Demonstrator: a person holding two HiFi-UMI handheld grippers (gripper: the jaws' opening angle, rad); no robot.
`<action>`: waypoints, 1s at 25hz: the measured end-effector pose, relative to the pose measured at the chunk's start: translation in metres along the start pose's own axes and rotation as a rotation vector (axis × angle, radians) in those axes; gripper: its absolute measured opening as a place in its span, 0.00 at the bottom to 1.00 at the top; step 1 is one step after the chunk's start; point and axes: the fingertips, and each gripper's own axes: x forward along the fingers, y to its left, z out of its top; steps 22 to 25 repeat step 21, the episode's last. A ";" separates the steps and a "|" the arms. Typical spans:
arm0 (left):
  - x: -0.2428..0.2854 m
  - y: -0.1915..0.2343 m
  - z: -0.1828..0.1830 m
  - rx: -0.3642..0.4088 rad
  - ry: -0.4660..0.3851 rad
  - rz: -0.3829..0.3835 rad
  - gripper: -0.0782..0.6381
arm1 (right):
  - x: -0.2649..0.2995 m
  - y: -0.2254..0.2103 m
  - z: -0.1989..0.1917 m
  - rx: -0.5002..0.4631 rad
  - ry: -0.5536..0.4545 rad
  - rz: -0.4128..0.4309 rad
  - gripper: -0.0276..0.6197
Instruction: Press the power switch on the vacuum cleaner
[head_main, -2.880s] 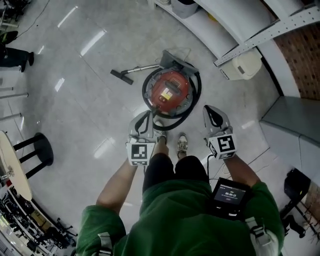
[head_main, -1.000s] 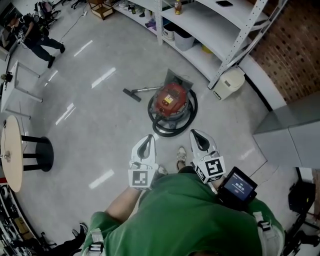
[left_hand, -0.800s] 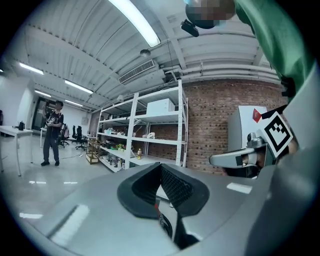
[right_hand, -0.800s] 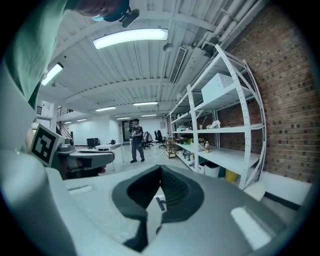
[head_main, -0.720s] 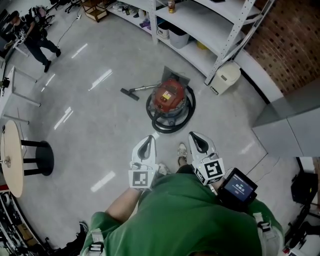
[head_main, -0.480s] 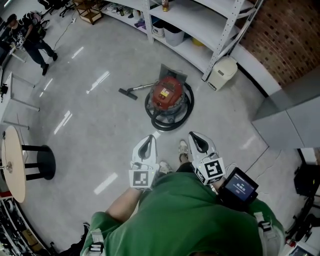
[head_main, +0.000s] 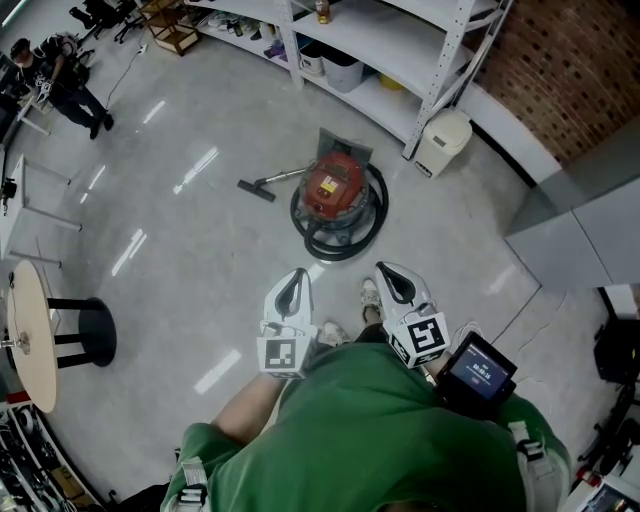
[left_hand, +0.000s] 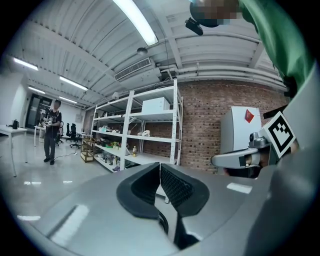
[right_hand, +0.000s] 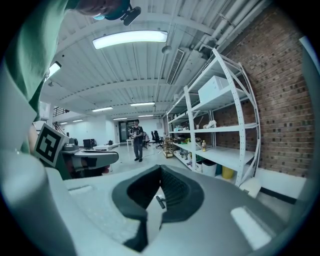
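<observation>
The red vacuum cleaner (head_main: 336, 192) stands on the floor ahead of me, ringed by its coiled black hose (head_main: 338, 241). Its wand and floor nozzle (head_main: 258, 188) lie to its left. No power switch can be made out at this distance. My left gripper (head_main: 297, 277) and right gripper (head_main: 386, 271) are both shut and hold nothing, close to my chest and well short of the vacuum. In the left gripper view the left gripper (left_hand: 160, 170) points at shelving, and in the right gripper view the right gripper (right_hand: 160, 173) points down the room.
Metal shelving (head_main: 402, 42) with bins lines the wall behind the vacuum, and a white bin (head_main: 442, 143) stands at its right end. A round table (head_main: 30, 322) and black stool (head_main: 86, 331) are at the left. A person (head_main: 66, 85) stands far left. Grey cabinets (head_main: 590, 215) fill the right.
The view has pulled back and up, so the vacuum looks smaller and farther. Both grippers, which were down near the hose, now sit close to my chest, still shut.
</observation>
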 end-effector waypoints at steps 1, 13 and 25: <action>0.000 0.001 -0.002 0.001 0.000 0.001 0.12 | 0.000 0.000 0.000 -0.002 0.000 0.001 0.05; 0.008 0.006 0.014 0.014 -0.034 0.008 0.12 | 0.001 -0.005 0.007 -0.016 -0.001 -0.014 0.05; 0.018 0.001 0.012 -0.002 -0.036 0.000 0.12 | 0.003 -0.013 0.002 -0.021 -0.001 -0.024 0.05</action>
